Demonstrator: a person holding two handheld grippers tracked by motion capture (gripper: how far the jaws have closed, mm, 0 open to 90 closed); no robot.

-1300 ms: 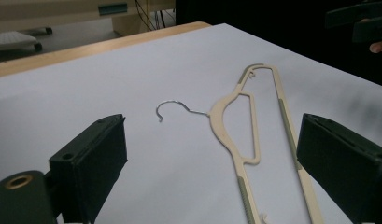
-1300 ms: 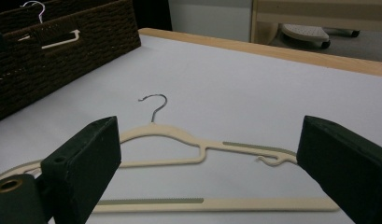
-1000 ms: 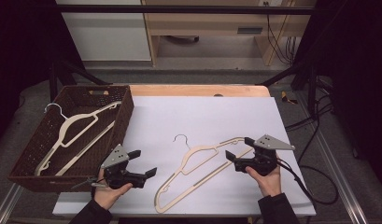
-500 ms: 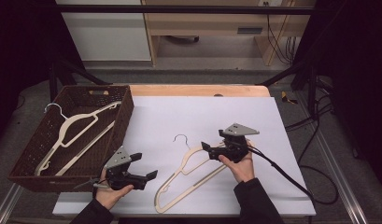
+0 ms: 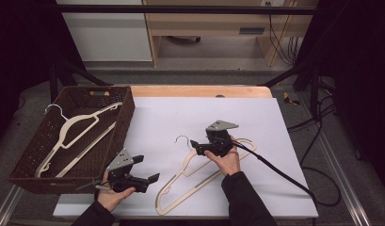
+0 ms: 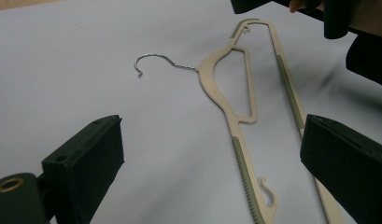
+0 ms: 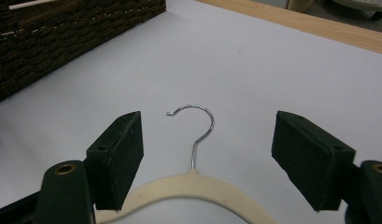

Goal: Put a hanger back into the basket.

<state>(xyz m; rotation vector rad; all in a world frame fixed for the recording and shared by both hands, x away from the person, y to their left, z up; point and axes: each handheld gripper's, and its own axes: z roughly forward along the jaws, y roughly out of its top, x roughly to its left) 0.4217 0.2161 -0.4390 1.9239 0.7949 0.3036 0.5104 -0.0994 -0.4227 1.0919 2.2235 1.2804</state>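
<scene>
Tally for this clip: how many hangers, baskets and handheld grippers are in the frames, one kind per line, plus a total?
Hangers: 2, hanger on the table and hanger in the basket
Baskets: 1, wicker basket
Grippers: 2, left gripper and right gripper
Total: 5

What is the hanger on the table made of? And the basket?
The hanger looks like smooth cream plastic with ribbed grey grip strips; its hook is thin shiny wire, probably metal. The basket looks like dark brown woven wicker, though it could be plastic weave.
</scene>
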